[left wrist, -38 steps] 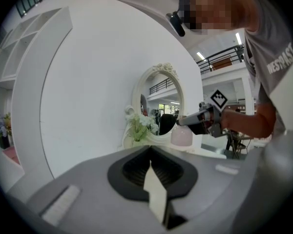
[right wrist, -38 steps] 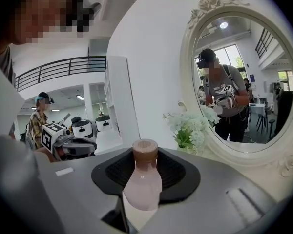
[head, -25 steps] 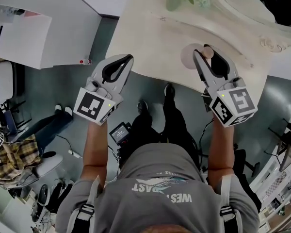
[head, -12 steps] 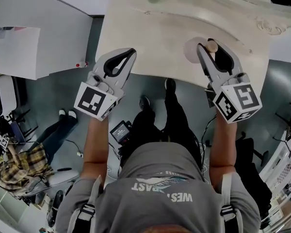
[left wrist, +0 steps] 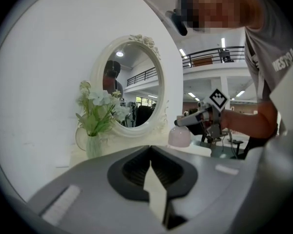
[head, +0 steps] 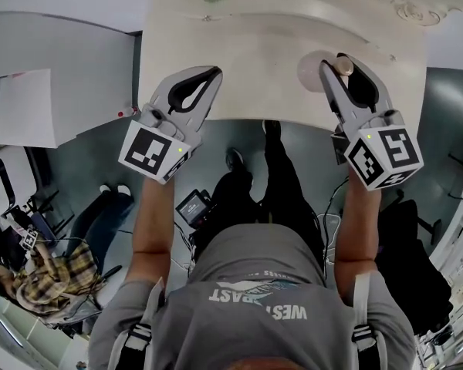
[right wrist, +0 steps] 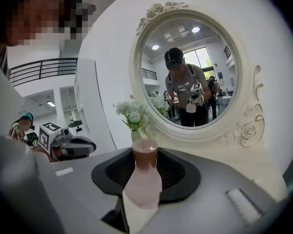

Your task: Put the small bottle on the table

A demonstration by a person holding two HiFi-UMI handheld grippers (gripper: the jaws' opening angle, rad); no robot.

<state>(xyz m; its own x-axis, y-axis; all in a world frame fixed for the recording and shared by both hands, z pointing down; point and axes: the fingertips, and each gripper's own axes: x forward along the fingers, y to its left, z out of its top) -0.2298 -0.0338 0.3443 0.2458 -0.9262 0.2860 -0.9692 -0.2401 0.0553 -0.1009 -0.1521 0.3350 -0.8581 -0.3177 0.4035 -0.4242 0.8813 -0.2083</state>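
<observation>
Cream table (head: 247,45) at 12 o'clock, oval mirror (right wrist: 190,72) at its far side, left gripper (head: 211,75) at 11 o'clock, jaws together and empty, right gripper (head: 336,66) at 1 o'clock clamping small bottle (right wrist: 143,182), over table's near edge.

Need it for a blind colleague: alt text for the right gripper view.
The right claw grips a small pale pink bottle with a brown cap, upright. Behind stand an oval white-framed mirror and a vase of white flowers.

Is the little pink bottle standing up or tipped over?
Standing up. The small bottle has its brown cap on top, pointing straight up, gripped between the right gripper's jaws.
</observation>
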